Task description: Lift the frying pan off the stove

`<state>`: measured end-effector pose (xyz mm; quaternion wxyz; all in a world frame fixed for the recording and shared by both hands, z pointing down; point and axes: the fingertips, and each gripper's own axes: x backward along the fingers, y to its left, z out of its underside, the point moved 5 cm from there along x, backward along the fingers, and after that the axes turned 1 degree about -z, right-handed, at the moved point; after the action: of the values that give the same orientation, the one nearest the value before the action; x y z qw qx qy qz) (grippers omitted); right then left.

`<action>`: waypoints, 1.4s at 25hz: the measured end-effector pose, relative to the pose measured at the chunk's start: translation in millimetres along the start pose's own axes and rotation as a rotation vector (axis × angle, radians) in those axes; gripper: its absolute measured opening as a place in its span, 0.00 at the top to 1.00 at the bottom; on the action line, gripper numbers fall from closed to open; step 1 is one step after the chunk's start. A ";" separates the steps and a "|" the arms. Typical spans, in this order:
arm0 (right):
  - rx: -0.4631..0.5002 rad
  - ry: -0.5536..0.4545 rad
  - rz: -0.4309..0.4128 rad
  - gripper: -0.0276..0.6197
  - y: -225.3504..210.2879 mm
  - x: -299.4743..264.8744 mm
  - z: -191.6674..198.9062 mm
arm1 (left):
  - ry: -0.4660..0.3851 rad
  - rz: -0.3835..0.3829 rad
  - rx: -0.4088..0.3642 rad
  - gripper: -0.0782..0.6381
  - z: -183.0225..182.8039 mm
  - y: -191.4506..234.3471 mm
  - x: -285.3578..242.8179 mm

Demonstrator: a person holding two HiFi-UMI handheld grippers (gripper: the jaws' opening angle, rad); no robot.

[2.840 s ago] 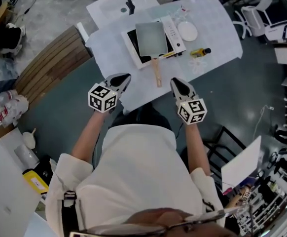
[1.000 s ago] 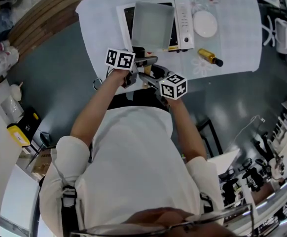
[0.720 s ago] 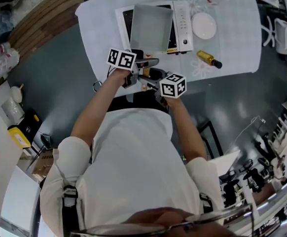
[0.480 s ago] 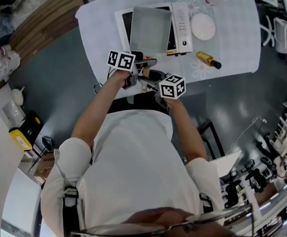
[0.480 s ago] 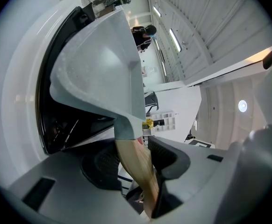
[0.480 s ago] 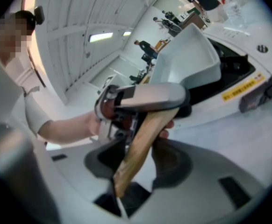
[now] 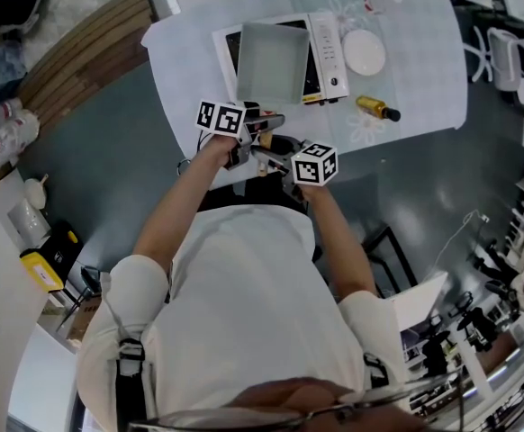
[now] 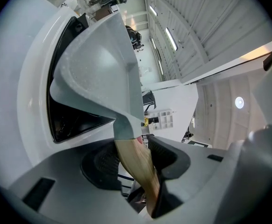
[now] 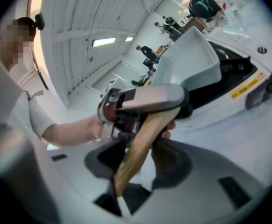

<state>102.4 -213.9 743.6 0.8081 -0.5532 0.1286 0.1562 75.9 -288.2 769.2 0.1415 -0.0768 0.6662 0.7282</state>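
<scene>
Overhead, the left tool (image 7: 266,121) and the right tool (image 7: 276,148) meet just short of the square grey frying pan (image 7: 273,61), which sits over the white stove (image 7: 330,48) on the worktop (image 7: 415,70) ahead of them. Along the left tool, the jaws have just been closing and clamp the pan's wooden handle (image 8: 137,168) near the pan body. Along the right tool, the jaws have likewise just been closing and grip the handle's end, behind the left tool.

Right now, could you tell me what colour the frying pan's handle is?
Light, natural wood tan; the left gripper view shows the handle best.
</scene>
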 end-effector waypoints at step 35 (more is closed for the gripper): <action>0.148 -0.086 0.012 0.66 171.4 20.8 82.2 | -0.008 0.033 -0.184 0.61 115.5 -126.4 96.8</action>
<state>56.7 -76.7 618.6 0.8507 -0.4838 0.1085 0.1747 32.0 -154.4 631.9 0.1247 -0.0756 0.5970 0.7889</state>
